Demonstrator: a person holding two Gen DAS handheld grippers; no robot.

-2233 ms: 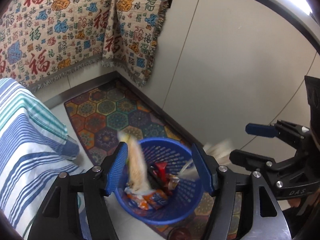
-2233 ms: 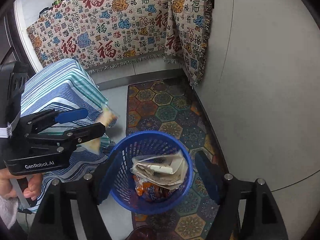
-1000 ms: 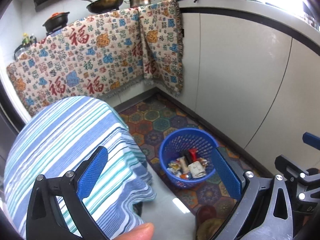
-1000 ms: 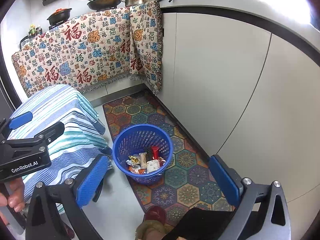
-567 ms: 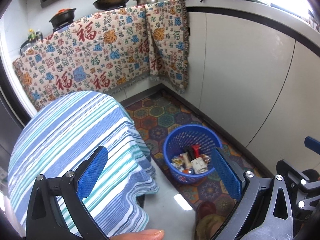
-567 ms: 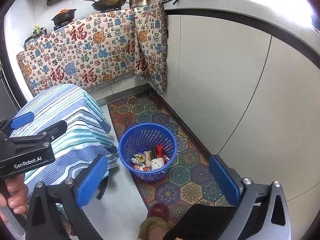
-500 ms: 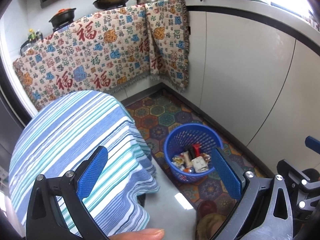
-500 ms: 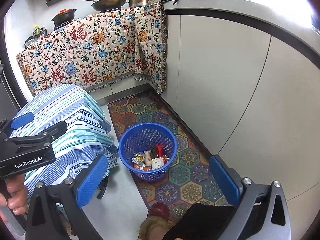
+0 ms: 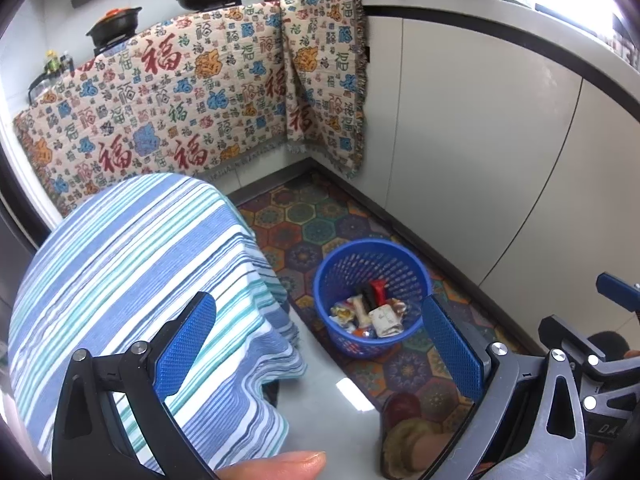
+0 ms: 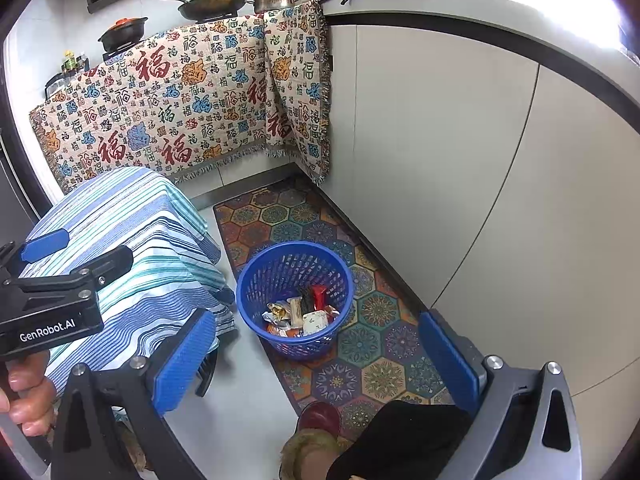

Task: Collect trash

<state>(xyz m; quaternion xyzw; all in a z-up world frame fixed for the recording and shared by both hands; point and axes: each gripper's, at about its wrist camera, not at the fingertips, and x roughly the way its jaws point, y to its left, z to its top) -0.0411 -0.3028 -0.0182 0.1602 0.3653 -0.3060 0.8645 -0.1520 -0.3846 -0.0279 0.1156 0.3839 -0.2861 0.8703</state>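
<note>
the trash (image 9: 370,314) lies in a heap of wrappers and crumpled paper at the bottom of the blue basket (image 9: 338,268), which stands upright on the patterned floor mat (image 10: 372,312) near the white cabinet front (image 10: 460,152). just beside the basket on its other side is the table under a blue striped cloth (image 9: 132,264), whose top is bare. both tools are held well above the floor and apart from the basket. the left gripper (image 9: 318,350) has its jaws spread wide with nothing between the blue pads (image 9: 186,346); a fingertip (image 9: 280,465) shows at the bottom edge of its view. the right gripper (image 10: 316,360) is likewise spread wide and carries nothing. in the right wrist view a hand (image 10: 24,396) grips the handle of the left tool. a patterned fringed cloth (image 10: 180,92) hangs over the counter front behind, with pans (image 10: 212,2) standing on top.
</note>
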